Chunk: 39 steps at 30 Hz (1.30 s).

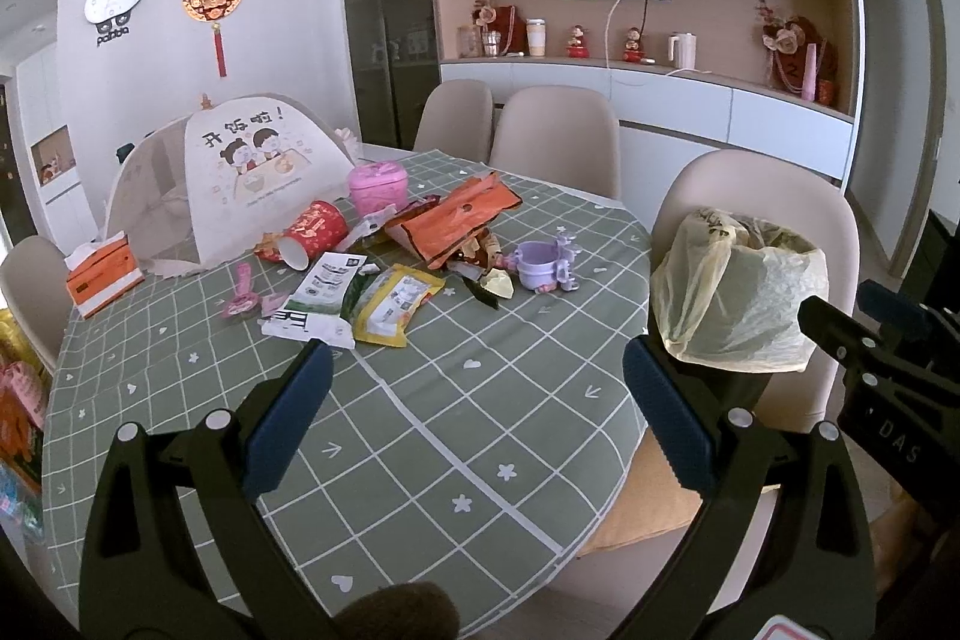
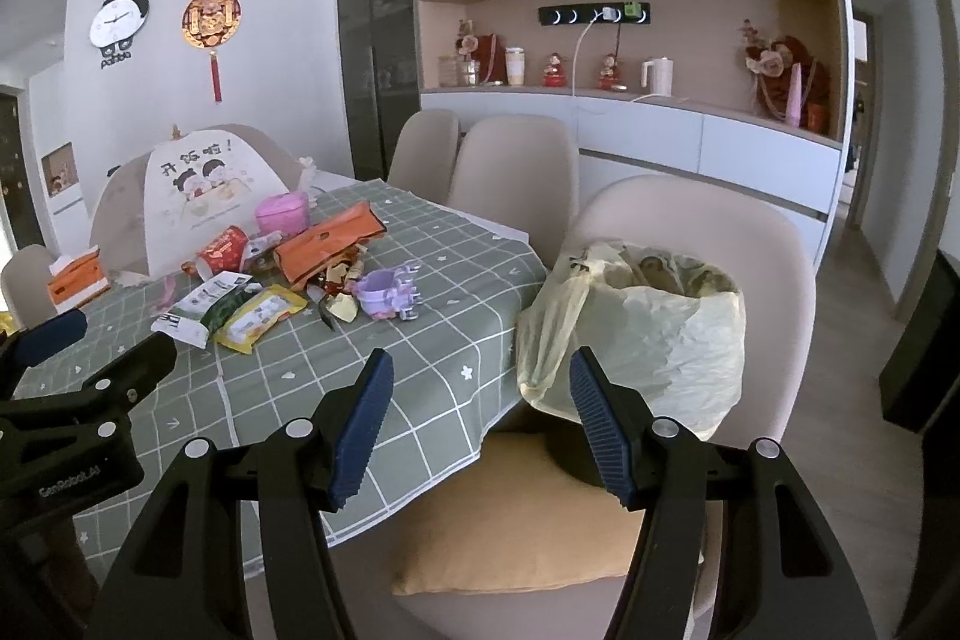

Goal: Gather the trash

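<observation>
Both my fingers, left (image 1: 474,400) and right (image 2: 480,418), hang wide apart with nothing between them, over the near edge of the bench (image 1: 420,430). Just beside it on a chair stands the lined bin (image 2: 648,322). Farther in, the trash lies untouched: yellow packet (image 1: 393,304), white carton (image 1: 318,292), orange bag (image 1: 456,220), red cup (image 1: 312,232), so collecting looks barely begun
</observation>
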Available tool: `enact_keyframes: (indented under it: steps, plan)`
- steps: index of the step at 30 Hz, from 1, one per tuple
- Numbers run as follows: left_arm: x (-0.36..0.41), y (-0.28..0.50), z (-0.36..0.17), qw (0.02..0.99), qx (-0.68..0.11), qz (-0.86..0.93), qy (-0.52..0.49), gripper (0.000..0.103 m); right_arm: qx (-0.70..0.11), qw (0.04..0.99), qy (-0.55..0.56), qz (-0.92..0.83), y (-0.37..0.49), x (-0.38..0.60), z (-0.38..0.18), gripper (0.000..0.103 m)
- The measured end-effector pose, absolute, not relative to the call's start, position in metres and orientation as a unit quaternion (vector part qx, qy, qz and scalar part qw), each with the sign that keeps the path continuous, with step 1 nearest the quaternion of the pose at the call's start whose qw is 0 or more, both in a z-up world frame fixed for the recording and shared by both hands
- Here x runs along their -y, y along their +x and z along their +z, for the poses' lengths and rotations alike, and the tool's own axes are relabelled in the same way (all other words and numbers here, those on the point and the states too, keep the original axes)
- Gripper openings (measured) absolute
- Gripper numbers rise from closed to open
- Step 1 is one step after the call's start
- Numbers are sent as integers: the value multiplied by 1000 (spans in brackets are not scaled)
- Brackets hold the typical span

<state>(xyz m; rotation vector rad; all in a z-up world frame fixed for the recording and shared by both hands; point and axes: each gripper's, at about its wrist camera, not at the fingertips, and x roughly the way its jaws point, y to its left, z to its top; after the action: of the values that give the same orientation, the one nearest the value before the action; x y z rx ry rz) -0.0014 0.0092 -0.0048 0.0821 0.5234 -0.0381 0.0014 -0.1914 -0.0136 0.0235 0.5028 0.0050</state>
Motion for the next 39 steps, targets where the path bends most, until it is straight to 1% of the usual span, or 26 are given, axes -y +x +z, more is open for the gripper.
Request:
enact_keyframes:
  steps: [30,39]
  plan:
    - [-10,1,-5,965,-260,-17,39,93,-251,968,12,-1,1,195,-15,58]
    - [-15,14,-14,959,-278,-39,32,93,-255,967,9,-2,3,196,-19,58]
